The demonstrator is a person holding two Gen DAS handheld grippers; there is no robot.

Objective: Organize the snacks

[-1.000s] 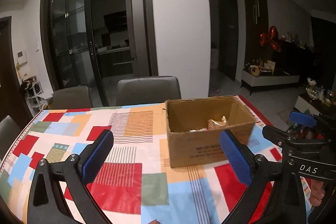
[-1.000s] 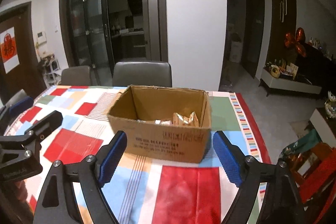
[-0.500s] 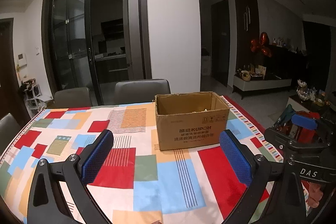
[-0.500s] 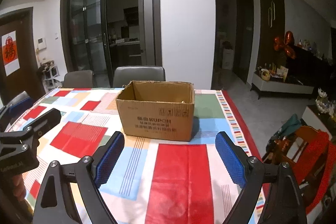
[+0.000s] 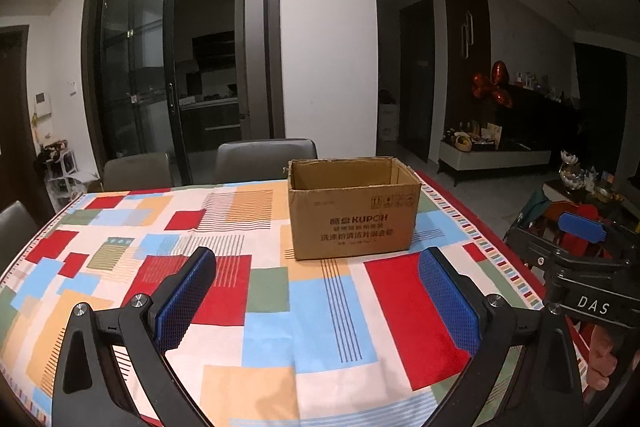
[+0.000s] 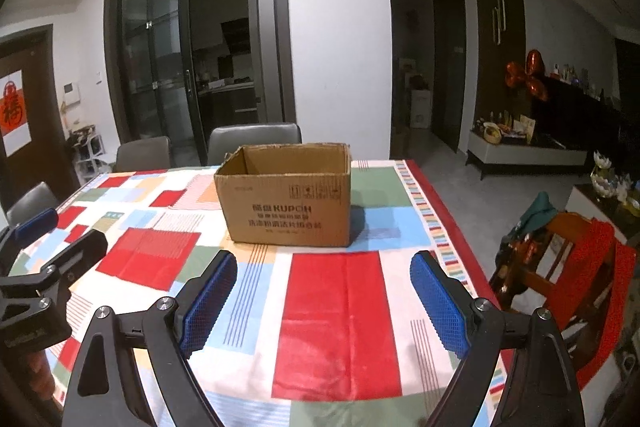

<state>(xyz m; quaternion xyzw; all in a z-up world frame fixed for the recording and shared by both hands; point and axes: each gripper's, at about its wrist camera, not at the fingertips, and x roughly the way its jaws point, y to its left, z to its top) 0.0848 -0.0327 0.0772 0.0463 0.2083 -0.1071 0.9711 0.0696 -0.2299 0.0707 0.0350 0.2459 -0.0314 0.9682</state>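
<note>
As both grippers draw back from the cardboard box [image 5: 354, 213] at the tabletop's [image 6: 336, 323] far side, their jaws stand wide and empty; the snacks, visible a second ago, now sit hidden inside.

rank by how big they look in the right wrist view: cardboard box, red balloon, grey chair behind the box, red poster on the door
1. cardboard box
2. grey chair, partly hidden by the box
3. red balloon and red poster: they look about alike, and both are far off, so no ranking between them.
</note>
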